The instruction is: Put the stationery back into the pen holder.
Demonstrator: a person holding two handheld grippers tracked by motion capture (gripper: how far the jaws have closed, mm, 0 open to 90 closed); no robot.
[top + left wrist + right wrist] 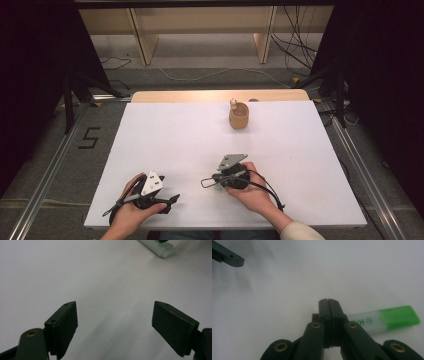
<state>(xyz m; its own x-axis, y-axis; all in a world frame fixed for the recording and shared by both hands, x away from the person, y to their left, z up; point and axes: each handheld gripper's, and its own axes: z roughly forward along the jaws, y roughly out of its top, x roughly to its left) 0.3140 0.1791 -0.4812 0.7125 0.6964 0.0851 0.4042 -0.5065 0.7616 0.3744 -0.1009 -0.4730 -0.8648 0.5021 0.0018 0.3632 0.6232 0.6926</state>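
Note:
A translucent stick with a green cap lies flat on the white table, just right of my right gripper; its near end is hidden behind the right jaw. That gripper is shut, its jaws pressed together with nothing between them. In the high view the right gripper points left, low on the table. The left gripper stands wide open over bare table. The stick's clear end shows at the top right of the left gripper view. The left gripper sits near the front edge, pointing right.
A small wooden cup with a pale object in it stands at the back of the table, right of centre. One left-gripper jaw shows at the top left of the right gripper view. Cables trail from both grippers.

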